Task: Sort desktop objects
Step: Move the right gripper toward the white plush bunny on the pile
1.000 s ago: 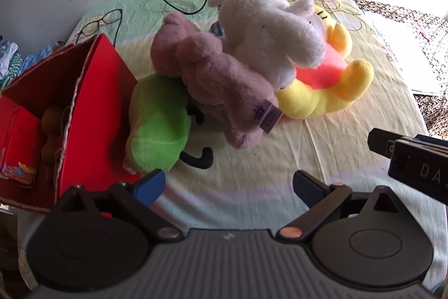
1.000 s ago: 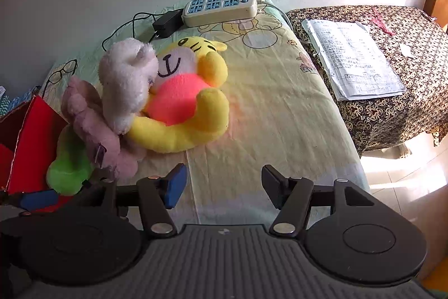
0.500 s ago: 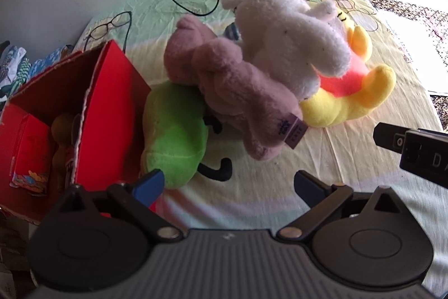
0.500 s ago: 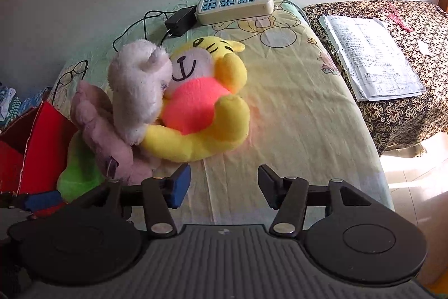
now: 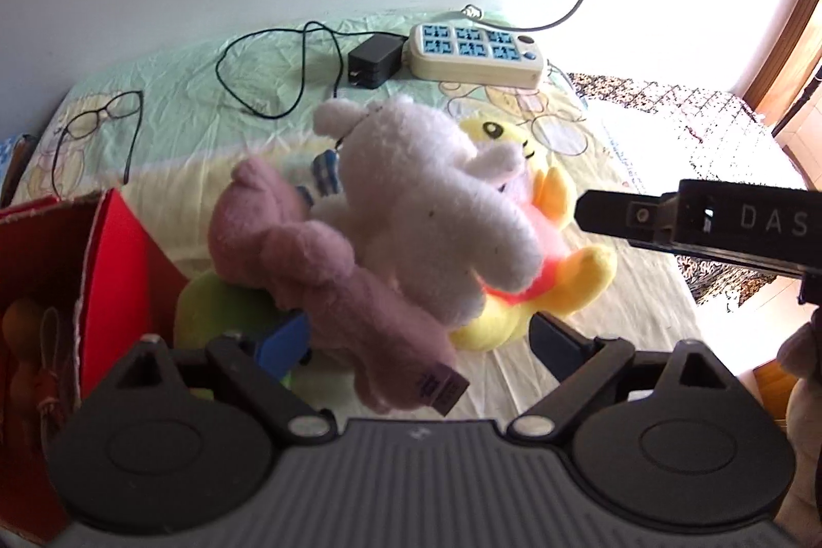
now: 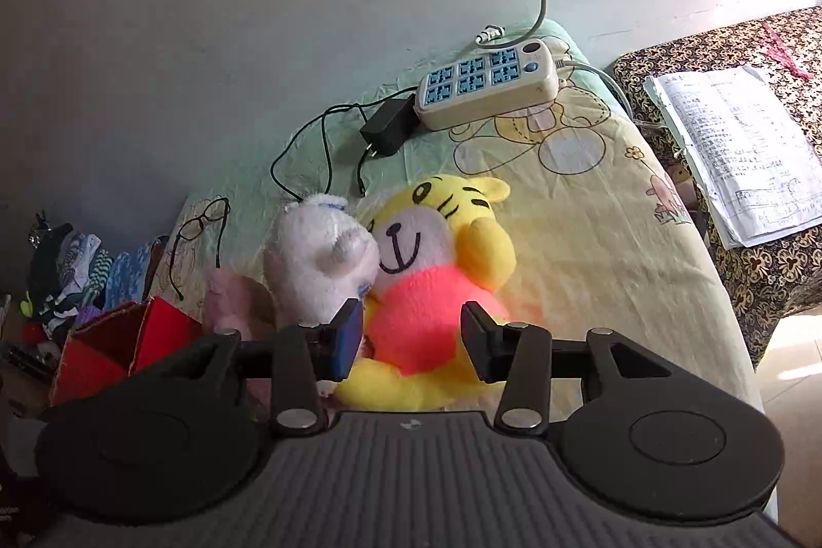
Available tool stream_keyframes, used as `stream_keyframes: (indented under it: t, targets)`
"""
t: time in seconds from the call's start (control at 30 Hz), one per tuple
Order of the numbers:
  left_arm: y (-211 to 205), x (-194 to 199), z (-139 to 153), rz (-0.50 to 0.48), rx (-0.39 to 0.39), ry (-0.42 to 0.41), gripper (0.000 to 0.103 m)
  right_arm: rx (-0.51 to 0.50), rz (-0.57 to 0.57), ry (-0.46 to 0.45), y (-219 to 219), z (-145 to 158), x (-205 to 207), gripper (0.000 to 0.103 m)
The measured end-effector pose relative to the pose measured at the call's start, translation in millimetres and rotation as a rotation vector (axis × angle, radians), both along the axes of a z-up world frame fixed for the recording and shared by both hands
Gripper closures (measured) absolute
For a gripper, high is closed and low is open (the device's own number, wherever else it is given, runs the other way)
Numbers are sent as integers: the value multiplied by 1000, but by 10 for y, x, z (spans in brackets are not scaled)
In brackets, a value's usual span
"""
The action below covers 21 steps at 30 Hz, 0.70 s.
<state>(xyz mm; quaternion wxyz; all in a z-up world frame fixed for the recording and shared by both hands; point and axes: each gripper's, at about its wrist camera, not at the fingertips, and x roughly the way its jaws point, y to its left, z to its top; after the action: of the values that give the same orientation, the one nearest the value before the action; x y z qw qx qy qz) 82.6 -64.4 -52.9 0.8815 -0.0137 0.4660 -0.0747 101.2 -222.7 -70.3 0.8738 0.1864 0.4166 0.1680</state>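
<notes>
Both your grippers have closed in on the toy pile since a second ago: the plush toys now fill more of each wrist view, and the wall behind the bed takes up more of the frame. Your left gripper [image 5: 418,335] has its jaws spread wide after closing a little; the mauve toy [image 5: 329,281] hangs between them, but whether either pad touches it you cannot tell from this view. Your right gripper [image 6: 411,342] has been closing its jaws to about half width; the tiger's [image 6: 436,286] pink belly sits in the gap, and no pad visibly presses on it.

Pile layout on the bed [image 6: 591,250]:
- white toy [image 5: 426,209] lies on top, across the mauve toy and against the tiger.
- green toy [image 5: 216,306] is under the mauve one, just beside the red box [image 5: 123,260].
- red box stands open at the left edge of the pile, with something brown inside, too dim to identify.

Behind the pile, near the wall: power strip [image 6: 488,86] with a black adapter [image 6: 388,127] touching its end, cable looping toward the glasses [image 6: 200,222]. Papers [image 6: 740,157] lie on the patterned surface to the right.
</notes>
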Motion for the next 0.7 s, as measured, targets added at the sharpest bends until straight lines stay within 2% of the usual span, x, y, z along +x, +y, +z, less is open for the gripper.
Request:
stream_keyframes:
  t: [0.17,0.37,0.5,0.63,0.67,0.7]
  targets:
    - [33,123,63,-23,-78,-14,10,61,87,-14,126,38,230,56]
    - [-70,285,16,-75,-64,-39,9,132,137,43,225,-107,464,56]
    - [-64,334,-16,-87,-75,-41,4,149,130,82,250,-217,530,55]
    - [-30,379,-65,-85,-74,-41,4,246,135,130,226,-340,578,54]
    - [-27,378,-69,-88,-74,-41,4,272,143,137,219,-360,581,56]
    - [-33,376,-69,-92,-76,-41,4,305,149,140,207,-375,579,66]
